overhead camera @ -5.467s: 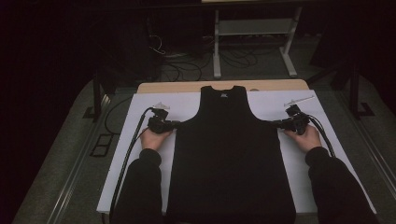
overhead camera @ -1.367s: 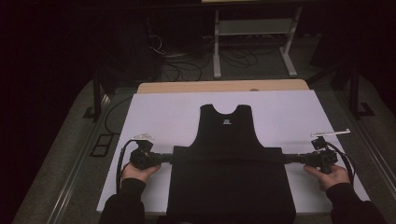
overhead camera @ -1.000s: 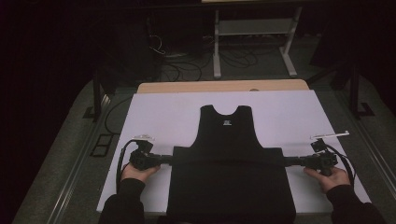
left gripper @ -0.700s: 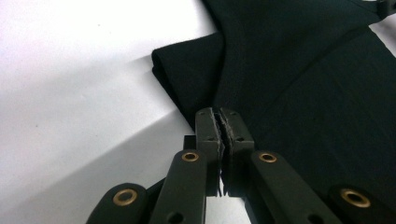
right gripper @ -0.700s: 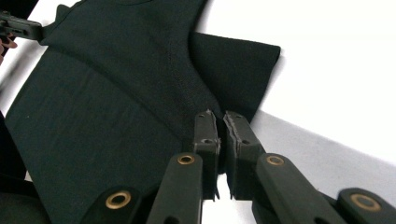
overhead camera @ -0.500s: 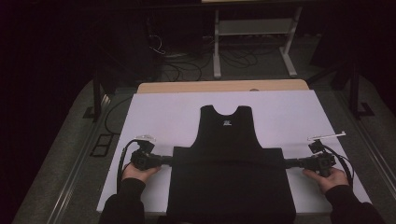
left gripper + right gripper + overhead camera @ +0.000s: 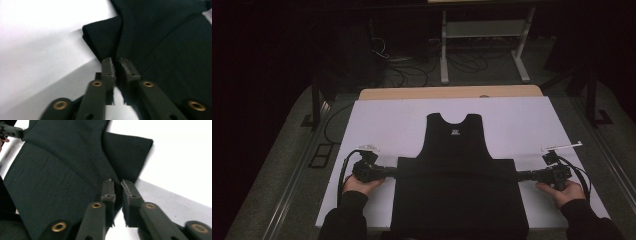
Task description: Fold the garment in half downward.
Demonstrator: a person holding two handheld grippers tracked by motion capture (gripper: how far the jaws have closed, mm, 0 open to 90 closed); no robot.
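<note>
On the white-covered desk (image 7: pixel 387 120) the black vest (image 7: pixel 457 150) lies folded, and you hold your left tongs (image 7: pixel 388 172) and right tongs (image 7: pixel 526 175) clamped on the fold's ends to keep it taut.

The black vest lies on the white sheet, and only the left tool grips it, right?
Not quite: both do. The left tool and the right tool each pinch a side of the vest on the sheet; the two gripper views show it.

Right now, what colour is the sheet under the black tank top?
White; the sheet under the tank top shows best in the high view.
</note>
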